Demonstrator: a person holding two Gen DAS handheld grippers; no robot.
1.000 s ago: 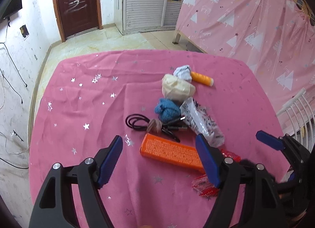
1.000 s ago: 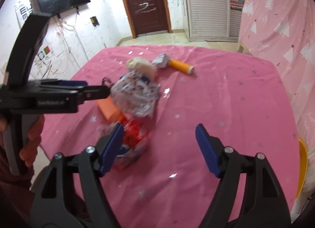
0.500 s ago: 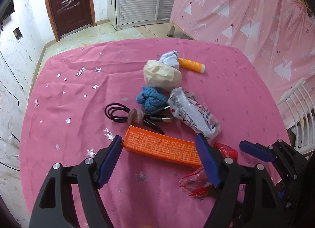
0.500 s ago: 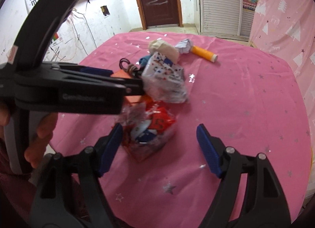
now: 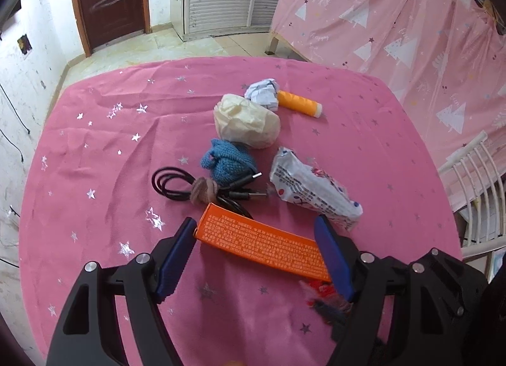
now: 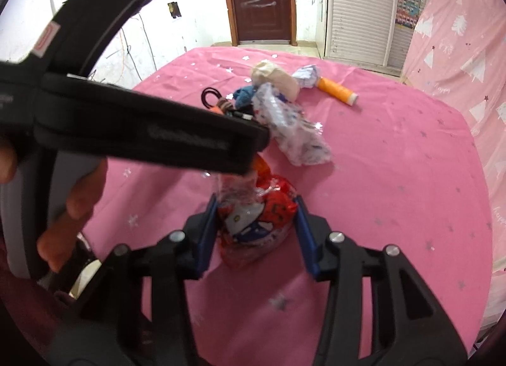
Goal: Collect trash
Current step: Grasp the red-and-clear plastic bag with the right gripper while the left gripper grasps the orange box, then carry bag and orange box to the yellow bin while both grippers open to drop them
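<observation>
My right gripper (image 6: 256, 233) has its blue pads against both sides of a crinkled red snack wrapper (image 6: 256, 223) on the pink tablecloth (image 6: 395, 182). My left gripper (image 5: 256, 255) is open, with an orange box (image 5: 262, 244) lying between its pads on the cloth; its body crosses the right wrist view (image 6: 142, 132). Other trash lies beyond: a white printed plastic bag (image 5: 313, 189), a cream crumpled paper ball (image 5: 246, 122), a white crumpled paper (image 5: 264, 94). The red wrapper's edge shows blurred in the left wrist view (image 5: 322, 296).
A blue knitted piece (image 5: 231, 162), a coiled black cable (image 5: 189, 185) and an orange tube (image 5: 300, 103) lie among the trash. A white chair (image 5: 474, 182) stands at the table's right. Pink curtains hang behind.
My right gripper has moved in over the red wrapper and closed its pads onto it. My left gripper has moved forward so the orange box lies between its pads.
</observation>
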